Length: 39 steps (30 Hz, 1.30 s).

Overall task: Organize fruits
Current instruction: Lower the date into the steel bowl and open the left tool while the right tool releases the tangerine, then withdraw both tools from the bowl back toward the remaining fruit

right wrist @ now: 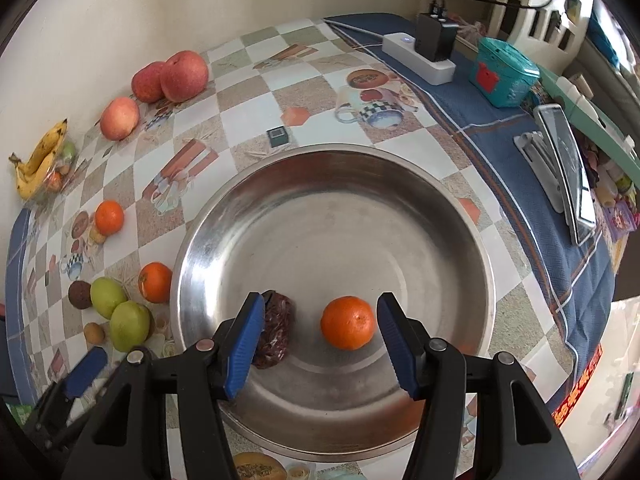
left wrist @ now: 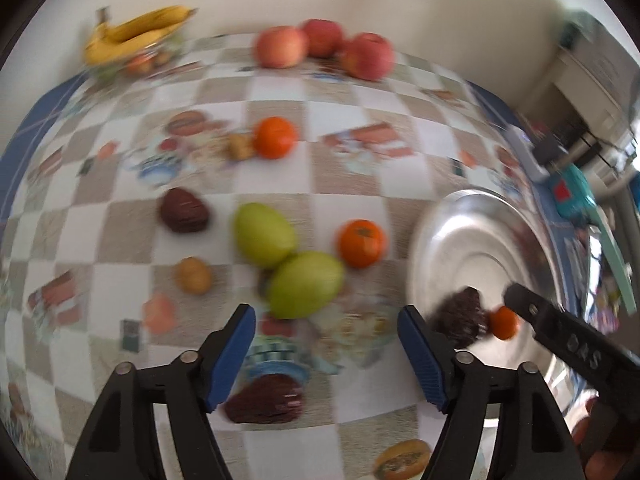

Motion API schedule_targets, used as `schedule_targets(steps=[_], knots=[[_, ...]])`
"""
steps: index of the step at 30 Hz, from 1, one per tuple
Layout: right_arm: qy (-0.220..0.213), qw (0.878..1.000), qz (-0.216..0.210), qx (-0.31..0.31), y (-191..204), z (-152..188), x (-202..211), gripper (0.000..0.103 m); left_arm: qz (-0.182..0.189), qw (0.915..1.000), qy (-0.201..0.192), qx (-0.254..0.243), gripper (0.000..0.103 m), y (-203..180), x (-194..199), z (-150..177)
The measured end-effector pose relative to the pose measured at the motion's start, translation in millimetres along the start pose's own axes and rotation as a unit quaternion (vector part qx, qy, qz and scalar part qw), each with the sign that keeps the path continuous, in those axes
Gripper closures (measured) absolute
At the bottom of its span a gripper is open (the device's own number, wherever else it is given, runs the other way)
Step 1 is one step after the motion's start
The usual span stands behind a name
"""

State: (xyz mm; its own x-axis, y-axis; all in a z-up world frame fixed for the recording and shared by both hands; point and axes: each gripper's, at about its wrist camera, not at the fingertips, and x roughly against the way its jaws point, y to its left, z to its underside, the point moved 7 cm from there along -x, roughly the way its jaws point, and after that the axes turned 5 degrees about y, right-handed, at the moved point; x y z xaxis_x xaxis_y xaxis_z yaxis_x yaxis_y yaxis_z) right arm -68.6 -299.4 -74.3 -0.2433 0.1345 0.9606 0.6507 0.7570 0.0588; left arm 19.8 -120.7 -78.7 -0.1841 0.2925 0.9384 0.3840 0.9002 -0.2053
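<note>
My right gripper [right wrist: 320,336] hangs open over a steel bowl [right wrist: 440,184]. An orange [right wrist: 348,322] lies on the bowl's floor between the jaws, and neither pad presses on it. A dark wrinkled fruit [right wrist: 276,330] lies beside the left finger. My left gripper [left wrist: 326,344] stands open above the checked tablecloth with nothing between its fingers. Just ahead of it are two green pears [left wrist: 306,284], and below it a dark fruit [left wrist: 266,398]. Two oranges [left wrist: 362,242], another dark fruit [left wrist: 184,210] and small brown fruits [left wrist: 193,275] lie scattered on the cloth. The left view is blurred.
Three red apples [left wrist: 322,36] and a bunch of bananas [left wrist: 136,32] sit along the back wall. A power strip with a charger [right wrist: 420,52], a teal box [right wrist: 506,72] and a phone on a stand [right wrist: 560,152] occupy the blue cloth at the right edge.
</note>
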Motion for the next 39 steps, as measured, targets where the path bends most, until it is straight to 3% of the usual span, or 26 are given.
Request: schedule_targets(steps=[4, 10, 14, 18, 25, 28, 31, 33, 39], knots=[[-0.001, 0.999, -0.005, 0.041, 19, 5, 1, 0.043, -0.051, 0.9978, 0.002, 0.041, 0.025, 41, 9, -1], [-0.005, 0.995, -0.007, 0.1, 48, 14, 2, 0.043, -0.078, 0.9941, -0.031, 0.068, 0.019, 84, 35, -6], [-0.007, 0.992, -0.016, 0.126, 63, 20, 5, 0.043, -0.081, 0.9927, -0.037, 0.081, 0.018, 105, 44, -6], [-0.01, 0.991, -0.02, 0.134, 70, 22, 8, 0.043, -0.08, 0.9917, -0.04, 0.092, 0.003, 121, 51, -3], [-0.009, 0.99, -0.022, 0.14, 75, 24, 7, 0.043, -0.072, 0.991, -0.037, 0.107, 0.0, 128, 49, -1], [-0.007, 0.99, -0.022, 0.142, 76, 24, 6, 0.03, -0.075, 0.9915, -0.025, 0.103, 0.0, 125, 42, 2], [-0.01, 0.989, -0.023, 0.148, 78, 24, 6, 0.027, -0.071, 0.9924, -0.012, 0.1, 0.0, 122, 35, 5], [-0.013, 0.988, -0.027, 0.153, 80, 25, 6, 0.006, -0.07, 0.9932, -0.005, 0.093, 0.0, 118, 31, 6], [-0.023, 0.987, -0.031, 0.153, 83, 25, 8, 0.004, -0.078, 0.9945, -0.001, 0.07, 0.0, 109, 26, 7]])
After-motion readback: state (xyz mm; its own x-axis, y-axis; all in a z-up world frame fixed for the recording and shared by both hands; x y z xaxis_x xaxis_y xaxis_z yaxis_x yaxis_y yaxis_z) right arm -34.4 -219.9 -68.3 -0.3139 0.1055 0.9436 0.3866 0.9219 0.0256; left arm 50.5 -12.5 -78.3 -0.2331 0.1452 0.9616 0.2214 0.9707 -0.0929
